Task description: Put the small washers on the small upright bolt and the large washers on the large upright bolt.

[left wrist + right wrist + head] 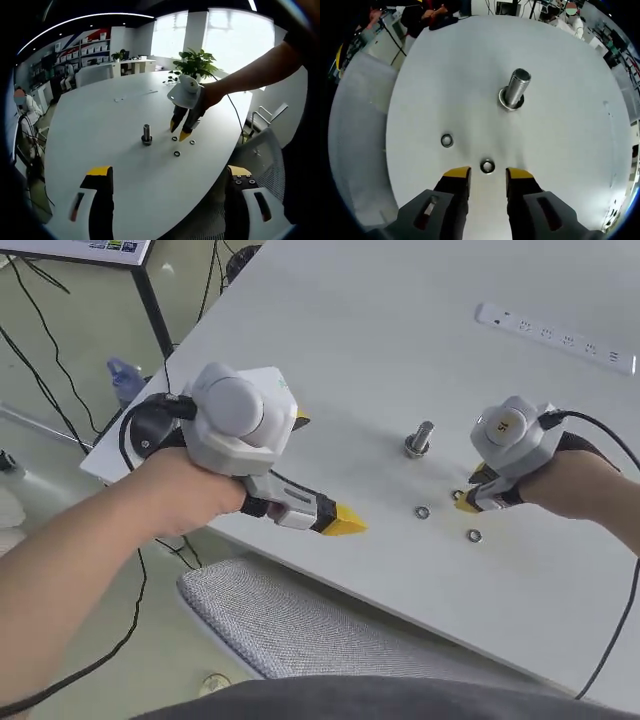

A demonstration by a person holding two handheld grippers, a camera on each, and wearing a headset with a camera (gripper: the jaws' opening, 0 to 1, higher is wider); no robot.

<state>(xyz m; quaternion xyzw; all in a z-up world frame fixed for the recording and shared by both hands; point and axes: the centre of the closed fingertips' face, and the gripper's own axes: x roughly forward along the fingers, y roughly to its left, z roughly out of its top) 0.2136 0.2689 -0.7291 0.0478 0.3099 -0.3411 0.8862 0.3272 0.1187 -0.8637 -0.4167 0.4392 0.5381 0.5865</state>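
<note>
Upright threaded bolt (516, 89), seemingly steel.

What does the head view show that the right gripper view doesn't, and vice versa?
Head view adds a power strip far across the table and a grey chair seat at its edge. Right gripper view adds a close look at the right gripper, jaws open, with a washer just ahead. Shared: the table, the upright bolt, loose washers.
</note>
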